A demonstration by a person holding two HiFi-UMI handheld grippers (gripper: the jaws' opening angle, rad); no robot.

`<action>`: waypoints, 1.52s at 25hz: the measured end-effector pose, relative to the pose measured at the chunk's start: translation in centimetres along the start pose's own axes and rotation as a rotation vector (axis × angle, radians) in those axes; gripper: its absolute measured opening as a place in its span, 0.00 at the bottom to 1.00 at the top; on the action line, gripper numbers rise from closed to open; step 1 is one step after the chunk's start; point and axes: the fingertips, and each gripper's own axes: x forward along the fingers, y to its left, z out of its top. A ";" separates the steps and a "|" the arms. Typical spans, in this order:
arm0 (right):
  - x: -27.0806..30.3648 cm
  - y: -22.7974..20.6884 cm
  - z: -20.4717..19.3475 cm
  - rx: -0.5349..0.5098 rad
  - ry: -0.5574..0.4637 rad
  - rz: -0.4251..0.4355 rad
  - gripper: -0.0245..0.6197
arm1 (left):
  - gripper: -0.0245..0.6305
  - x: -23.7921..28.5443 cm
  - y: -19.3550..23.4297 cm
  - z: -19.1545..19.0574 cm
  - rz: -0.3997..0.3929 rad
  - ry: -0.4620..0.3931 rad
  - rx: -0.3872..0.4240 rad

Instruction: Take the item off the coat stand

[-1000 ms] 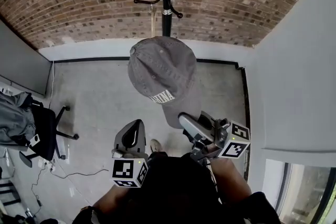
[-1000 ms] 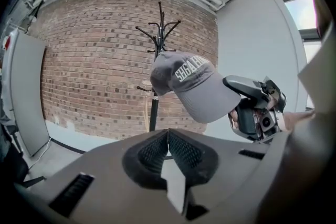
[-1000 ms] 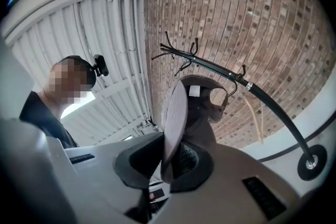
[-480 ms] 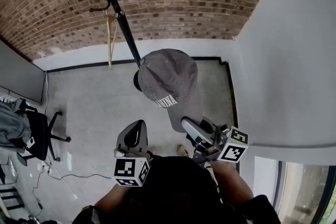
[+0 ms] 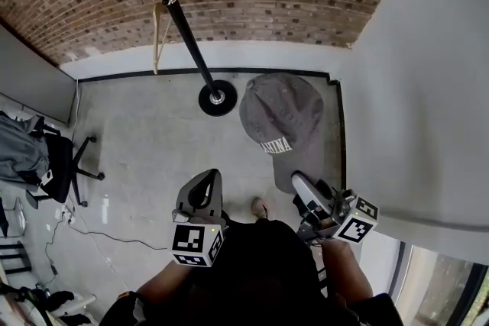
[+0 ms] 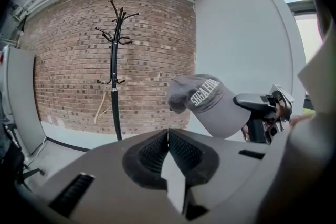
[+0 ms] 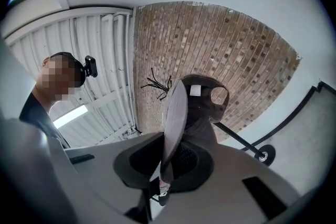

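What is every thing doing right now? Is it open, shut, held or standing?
cap: off the stand, held up by its brim.
right gripper: shut on the cap's brim.
left gripper: shut, nothing in it.
coat stand: standing upright, no cap on it.

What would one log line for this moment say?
right gripper: shut on cap brim | left gripper: shut, empty | cap: off coat stand, held aloft | coat stand: upright, apart from cap
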 end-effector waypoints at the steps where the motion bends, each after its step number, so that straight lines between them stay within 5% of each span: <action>1: -0.5 -0.3 -0.3 0.012 0.004 -0.010 0.09 | 0.09 -0.3 0.0 -0.2 0.012 0.005 -0.003; 15: -2.6 -2.2 -5.7 0.115 0.073 -0.070 0.09 | 0.09 -2.1 0.9 -5.1 0.090 0.080 -0.067; 38: -1.1 -0.4 -5.7 0.071 0.111 -0.011 0.08 | 0.09 -3.6 1.9 -3.9 0.140 0.030 -0.072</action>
